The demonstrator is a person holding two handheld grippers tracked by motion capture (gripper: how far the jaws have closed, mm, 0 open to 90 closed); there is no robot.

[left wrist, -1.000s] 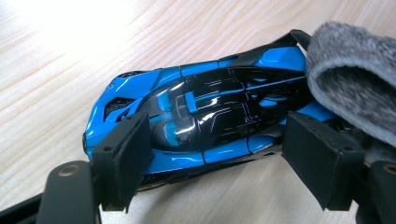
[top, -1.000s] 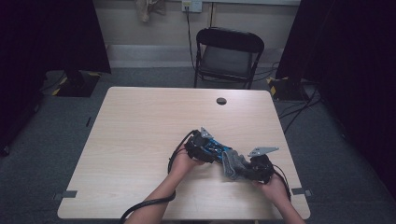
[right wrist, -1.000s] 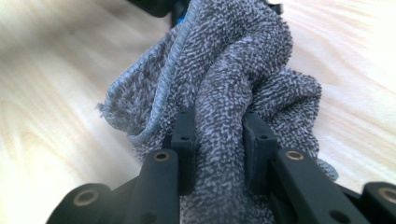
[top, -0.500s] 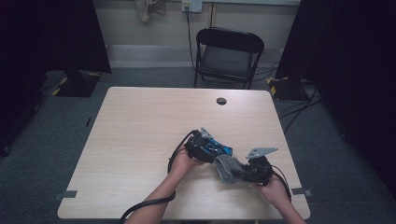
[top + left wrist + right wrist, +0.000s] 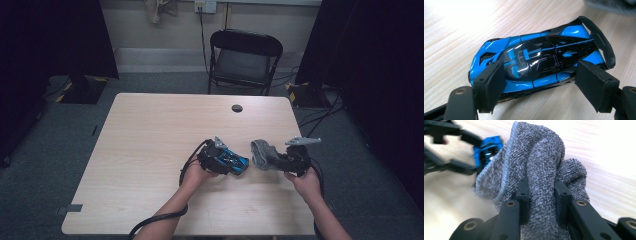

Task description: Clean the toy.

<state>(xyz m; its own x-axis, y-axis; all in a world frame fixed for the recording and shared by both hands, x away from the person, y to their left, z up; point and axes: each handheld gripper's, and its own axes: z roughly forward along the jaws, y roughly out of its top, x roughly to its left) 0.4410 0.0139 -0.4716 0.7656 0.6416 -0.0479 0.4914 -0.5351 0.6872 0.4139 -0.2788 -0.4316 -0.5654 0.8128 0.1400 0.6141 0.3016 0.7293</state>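
Toy car [image 5: 536,60] in L fingers [image 5: 490,85]; R fingers [image 5: 522,192] pinch cloth [image 5: 541,165].

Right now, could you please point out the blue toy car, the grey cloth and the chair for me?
blue toy car [image 5: 536,58], left gripper view, on its glossy black roof.
grey cloth [image 5: 541,157], right gripper view, on the bunched fold above the gripper.
chair [image 5: 242,62], high view, on its seat.

High view: we note dim room, dark curtains at sides, table [image 5: 150,150] evenly lit, image soft. Left gripper view: we see table blown out upper left, glare streaks on toy car [image 5: 536,60] roof, focus sharp. Right gripper view: cloth [image 5: 539,170] crisp, background blurred, washed out upper right.
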